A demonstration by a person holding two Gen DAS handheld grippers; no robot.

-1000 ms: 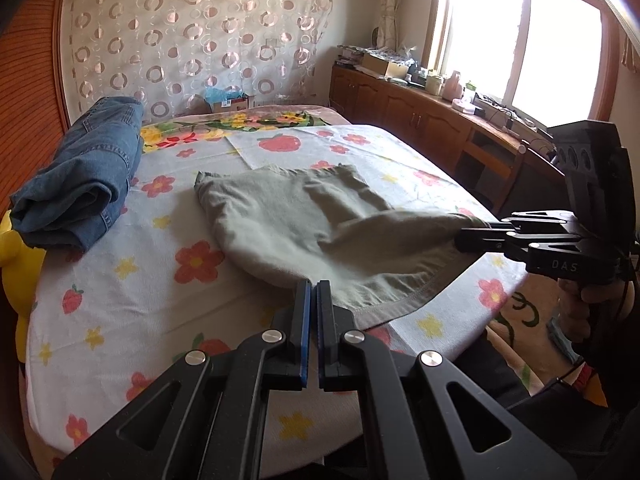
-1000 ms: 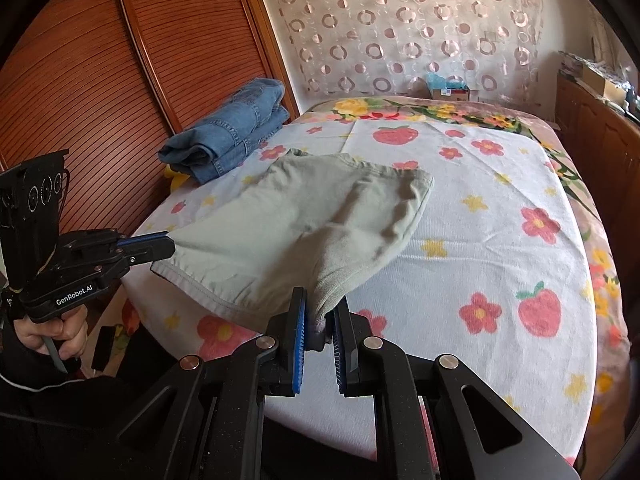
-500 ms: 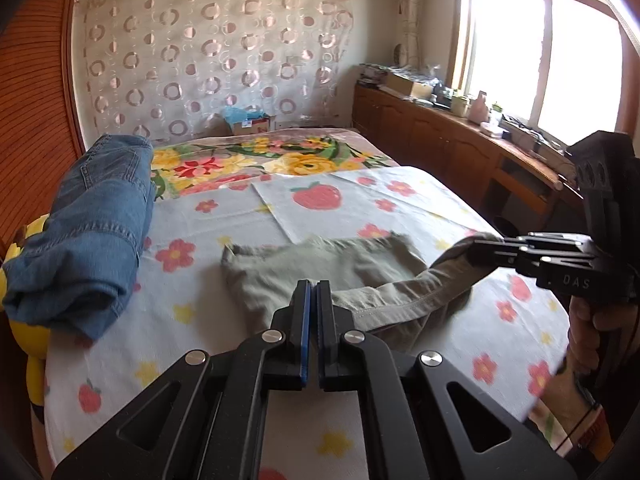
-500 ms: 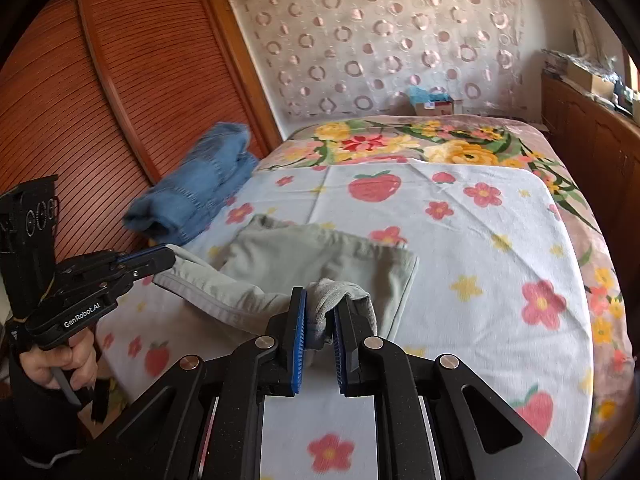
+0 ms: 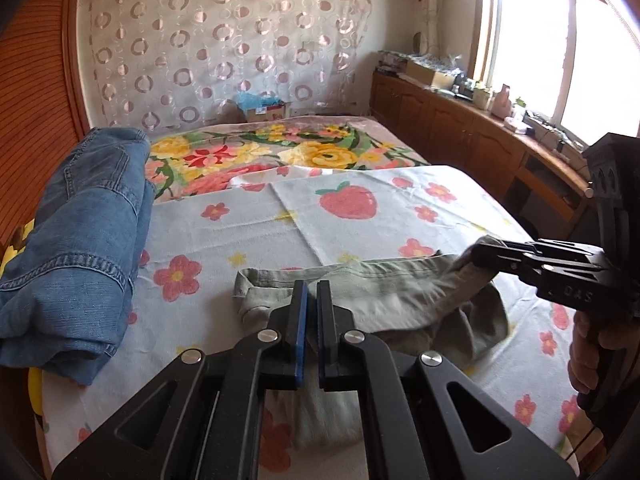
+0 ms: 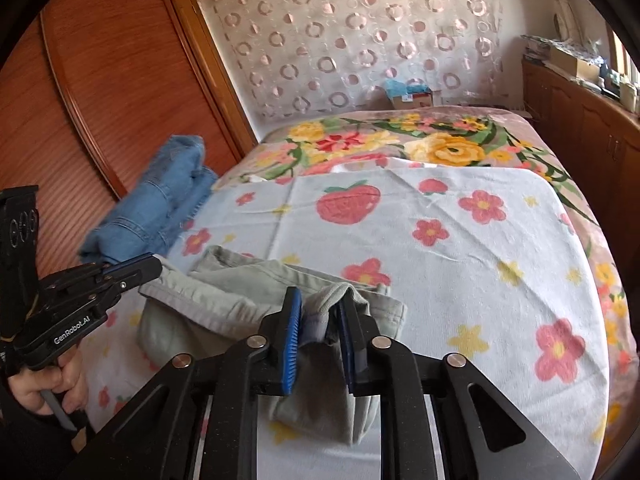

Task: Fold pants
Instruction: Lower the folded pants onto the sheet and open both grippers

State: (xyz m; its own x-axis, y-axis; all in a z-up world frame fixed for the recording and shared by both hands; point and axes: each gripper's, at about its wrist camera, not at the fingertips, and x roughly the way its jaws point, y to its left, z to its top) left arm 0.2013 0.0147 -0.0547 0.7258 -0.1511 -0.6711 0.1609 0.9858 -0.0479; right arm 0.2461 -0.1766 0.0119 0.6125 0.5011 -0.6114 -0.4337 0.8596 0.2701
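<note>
Now that the pants [image 6: 256, 296] got dragged into a fold, right hand-held gripper [image 6: 320, 320] is opening around the hem while left hand-held gripper [image 5: 312, 312] stays clamped.

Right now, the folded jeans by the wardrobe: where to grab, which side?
Grip the folded jeans at the thick near end, where the layers stack and hang over the bed edge. Come in from the near edge, jaws vertical across the stack; the wooden wardrobe likely blocks the far side. Gripping one loose layer would probably unfold it.
</note>
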